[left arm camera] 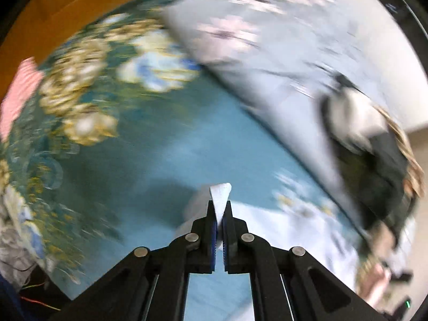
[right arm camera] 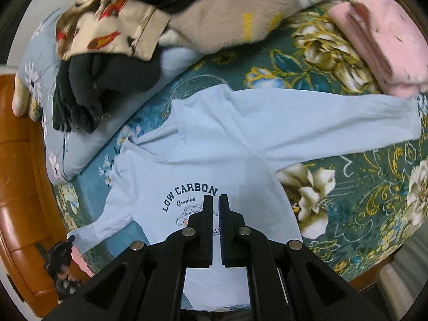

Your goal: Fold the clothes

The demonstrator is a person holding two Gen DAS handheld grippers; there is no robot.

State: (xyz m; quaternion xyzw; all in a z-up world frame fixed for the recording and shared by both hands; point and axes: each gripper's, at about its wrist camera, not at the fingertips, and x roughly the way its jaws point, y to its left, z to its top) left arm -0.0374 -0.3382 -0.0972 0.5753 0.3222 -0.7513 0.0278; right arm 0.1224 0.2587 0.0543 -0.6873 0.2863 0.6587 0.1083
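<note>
Left tool [left arm camera: 220,211] pinches the shirt [right arm camera: 214,144] cuff; right tool [right arm camera: 215,203], nearly closed, holds nothing.

The left tongs [left arm camera: 220,208] were clamped on a fold of pale blue cloth [left arm camera: 220,195] above the teal floral bedspread [left arm camera: 128,139], all badly blurred, with a grey-blue flowered pillow [left arm camera: 267,53] and dark clothes [left arm camera: 374,165] lying to the right.

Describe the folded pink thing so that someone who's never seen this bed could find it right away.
Start from the bed's teal floral cover and the light blue long-sleeve shirt spread flat on it. Follow the shirt's outstretched sleeve to its cuff: the folded pink towel sits just beyond. It is the only neatly folded stack; the other clothes lie heaped.
</note>
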